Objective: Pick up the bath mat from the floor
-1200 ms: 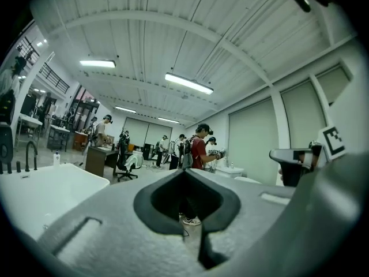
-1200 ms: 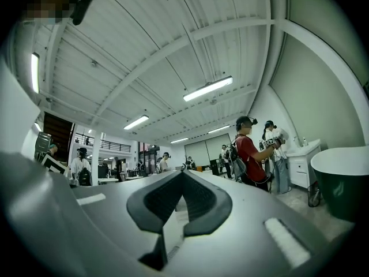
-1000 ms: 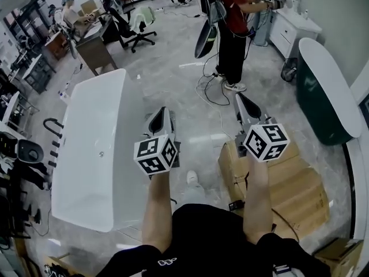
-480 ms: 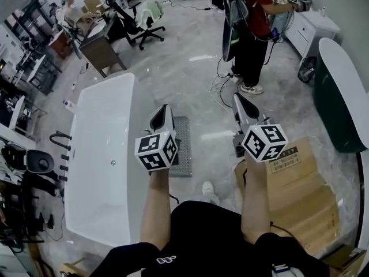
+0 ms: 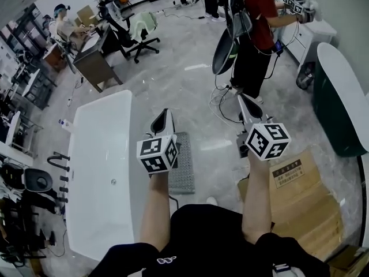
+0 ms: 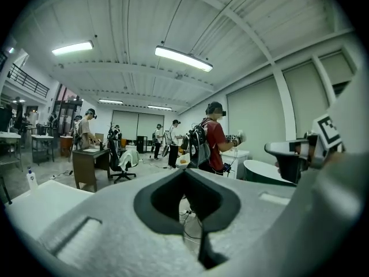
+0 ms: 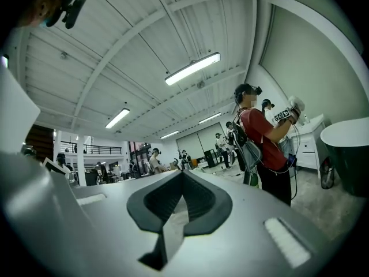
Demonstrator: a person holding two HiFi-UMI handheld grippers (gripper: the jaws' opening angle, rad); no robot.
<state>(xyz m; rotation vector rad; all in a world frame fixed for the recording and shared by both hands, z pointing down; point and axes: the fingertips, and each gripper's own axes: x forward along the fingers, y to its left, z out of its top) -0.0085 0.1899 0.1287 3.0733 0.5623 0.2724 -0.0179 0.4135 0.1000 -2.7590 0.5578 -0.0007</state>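
**Mat finally showed up**

A second back the head view had no mat. Then the person walked up and it slid in. The mat lay flat on the marble floor, just below the left gripper and between it and the right gripper. Both were clamped shut, empty and level, so I'd guess this was only the approach. The tub sat left of the left gripper and cardboard sat under the right one, with a busy workshop ahead.

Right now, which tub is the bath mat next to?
The all-white tub on the left: the grey bath mat lies along its side. The dark-green tub stands apart at far right.
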